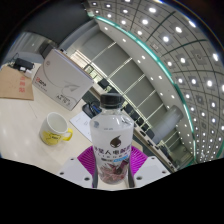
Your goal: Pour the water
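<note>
Pale table (pixel 25 125) with yellow mug (pixel 56 128); bottle (pixel 111 145) upright between the jaws, grip indiscernible.

One bottle (pixel 111 143), one yellow mug (pixel 56 128)

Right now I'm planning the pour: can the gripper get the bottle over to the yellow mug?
Probably yes. The gripper seems shut on the bottle, and the yellow mug stands close beside it on the white table, with nothing between them.
</note>
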The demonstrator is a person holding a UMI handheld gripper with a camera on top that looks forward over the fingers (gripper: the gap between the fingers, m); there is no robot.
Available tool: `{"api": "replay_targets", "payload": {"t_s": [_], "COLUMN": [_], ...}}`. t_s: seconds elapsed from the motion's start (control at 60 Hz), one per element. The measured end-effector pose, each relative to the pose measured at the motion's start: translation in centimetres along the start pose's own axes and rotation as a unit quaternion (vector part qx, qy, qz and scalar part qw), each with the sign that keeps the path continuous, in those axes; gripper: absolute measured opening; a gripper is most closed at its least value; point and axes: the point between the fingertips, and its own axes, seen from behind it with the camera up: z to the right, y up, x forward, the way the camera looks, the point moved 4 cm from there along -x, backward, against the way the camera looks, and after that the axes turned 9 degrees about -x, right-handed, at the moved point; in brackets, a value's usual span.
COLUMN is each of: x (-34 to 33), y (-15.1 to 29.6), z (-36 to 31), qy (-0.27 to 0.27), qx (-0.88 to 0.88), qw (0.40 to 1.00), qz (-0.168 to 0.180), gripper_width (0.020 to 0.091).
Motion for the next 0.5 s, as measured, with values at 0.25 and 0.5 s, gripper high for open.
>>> {"api": "replay_targets", "payload": {"t_s": [0.25, 0.5], "x": [6.8, 9.4], "y": [3.6, 5.9], "z": [-1.0, -2.3], "qy": [-0.061, -0.116], "qx": [-0.353, -0.537], "qw": [0.933, 0.834], "qz": [0.028, 0.046], "gripper_width": [0.0407, 0.0409]}}
